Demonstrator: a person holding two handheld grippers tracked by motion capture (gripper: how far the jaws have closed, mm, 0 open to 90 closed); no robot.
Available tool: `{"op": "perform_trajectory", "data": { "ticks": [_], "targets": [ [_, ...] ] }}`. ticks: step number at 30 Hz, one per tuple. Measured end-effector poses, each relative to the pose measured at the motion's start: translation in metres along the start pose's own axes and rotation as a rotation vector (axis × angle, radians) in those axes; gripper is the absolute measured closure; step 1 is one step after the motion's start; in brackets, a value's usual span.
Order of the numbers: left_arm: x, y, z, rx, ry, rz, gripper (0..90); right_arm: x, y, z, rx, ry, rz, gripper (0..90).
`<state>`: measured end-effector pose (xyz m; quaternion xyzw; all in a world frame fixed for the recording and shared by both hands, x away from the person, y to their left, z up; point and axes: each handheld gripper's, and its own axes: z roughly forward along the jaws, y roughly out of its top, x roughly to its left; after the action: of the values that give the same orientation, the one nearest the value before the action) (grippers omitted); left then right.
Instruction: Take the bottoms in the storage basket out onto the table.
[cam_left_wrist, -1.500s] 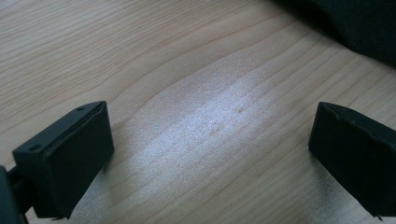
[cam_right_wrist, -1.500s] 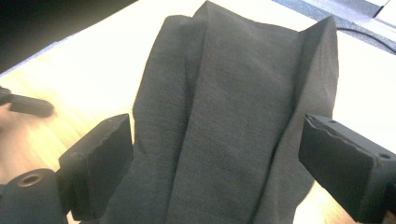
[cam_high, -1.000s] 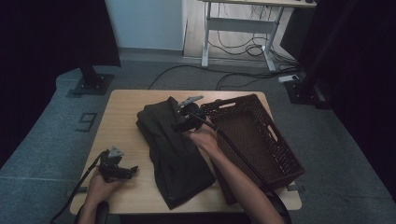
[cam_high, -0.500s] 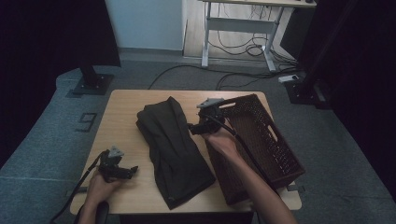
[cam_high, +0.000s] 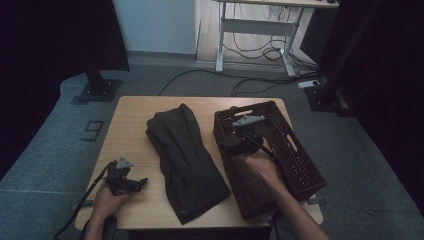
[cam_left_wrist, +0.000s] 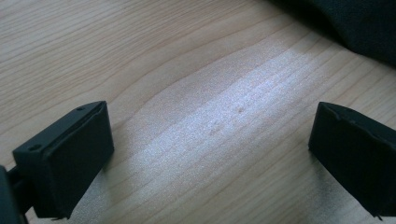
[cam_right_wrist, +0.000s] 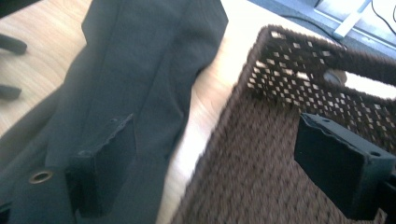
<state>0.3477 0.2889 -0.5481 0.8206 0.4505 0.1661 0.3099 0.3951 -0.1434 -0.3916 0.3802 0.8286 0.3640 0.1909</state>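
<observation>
- Right gripper (cam_high: 231, 148): jaws wide, empty, over the brown basket (cam_high: 295, 150), garment (cam_high: 186, 160) at nine o'clock.
- Left gripper (cam_high: 142, 182): jaws wide, empty, low over the surface (cam_high: 135, 125).

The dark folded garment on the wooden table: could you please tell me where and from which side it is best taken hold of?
Probably at the long right edge of the dark folded garment, which faces the brown woven basket. The layers stack into a raised fold there, and the open right hand-held gripper already hangs beside it. Come from above, one jaw sliding under the edge.
</observation>
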Motion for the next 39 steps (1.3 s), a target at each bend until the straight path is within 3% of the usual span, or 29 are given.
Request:
{"op": "perform_trajectory", "data": {
  "ticks": [9,13,19,22,29,39],
  "targets": [
    [0.0,0.0,0.0,0.0,-0.001,0.001,0.0,0.005,-0.029,-0.011,0.044,0.007,-0.009,21.7],
    [0.0,0.0,0.0,0.0,-0.001,0.0,0.0,0.011,-0.037,-0.009,0.074,0.038,-0.031,36.5],
    [0.0,0.0,0.0,0.0,-0.001,0.001,0.0,0.012,-0.048,0.0,0.123,0.062,-0.023,58.6],
    [0.0,0.0,0.0,0.0,-0.001,0.001,0.0,0.011,-0.051,0.002,0.122,0.11,0.002,67.4],
    [0.0,0.0,0.0,0.001,-0.001,0.001,0.0,0.008,-0.05,0.003,0.101,0.105,-0.011,69.8],
    [0.0,0.0,0.0,-0.001,-0.001,-0.002,0.0,-0.016,-0.042,0.014,0.099,0.062,-0.046,70.6]
  ]
}}
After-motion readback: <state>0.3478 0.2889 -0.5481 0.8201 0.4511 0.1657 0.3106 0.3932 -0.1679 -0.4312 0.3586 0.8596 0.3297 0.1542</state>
